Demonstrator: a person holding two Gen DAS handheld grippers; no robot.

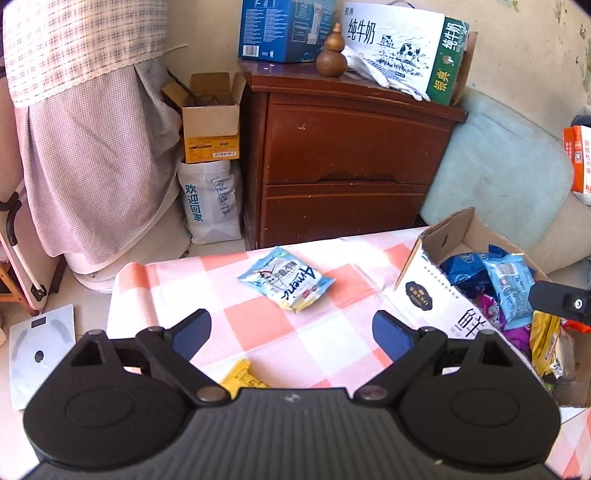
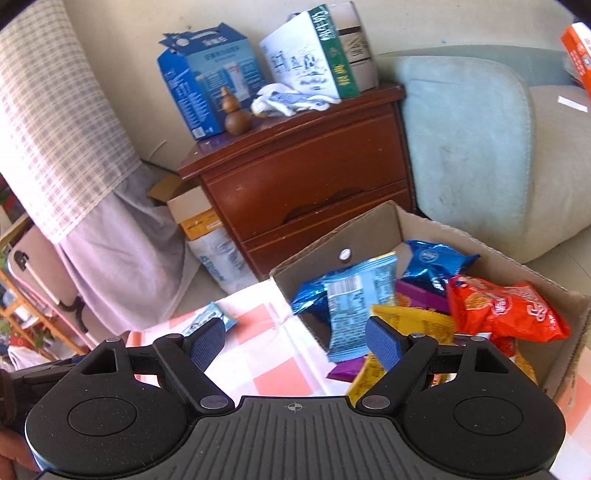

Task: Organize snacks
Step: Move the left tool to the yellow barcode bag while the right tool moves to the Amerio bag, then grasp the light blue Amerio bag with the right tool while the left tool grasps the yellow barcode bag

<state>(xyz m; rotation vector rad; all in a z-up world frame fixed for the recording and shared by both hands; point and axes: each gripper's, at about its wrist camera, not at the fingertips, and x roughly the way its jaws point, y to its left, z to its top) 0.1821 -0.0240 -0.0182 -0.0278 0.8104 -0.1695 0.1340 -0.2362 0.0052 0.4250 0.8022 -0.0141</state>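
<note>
A light-blue snack packet [image 1: 286, 283] lies on the pink-and-white checked tablecloth [image 1: 258, 321], beyond my left gripper [image 1: 291, 334], which stands open and empty. A yellow packet [image 1: 242, 376] peeks out just under its body. The cardboard box [image 1: 428, 295] at the right holds several snacks. In the right wrist view my right gripper [image 2: 295, 339] is open and empty at the near left corner of the box [image 2: 369, 229]. In the box lie a light-blue packet [image 2: 354, 310], a dark-blue packet [image 2: 432, 262], a red bag [image 2: 506, 310] and yellow packets [image 2: 424, 325]. The light-blue packet on the cloth [image 2: 210, 317] shows left of the fingers.
A dark wooden nightstand [image 1: 347, 155] stands behind the table, with a blue carton [image 1: 284, 26], a milk carton [image 1: 406, 48] and a wooden gourd [image 1: 332, 51] on top. An open cardboard box [image 1: 210, 118] on a white sack and a covered appliance [image 1: 85, 129] stand left. A pale cushion [image 1: 498, 170] lies right.
</note>
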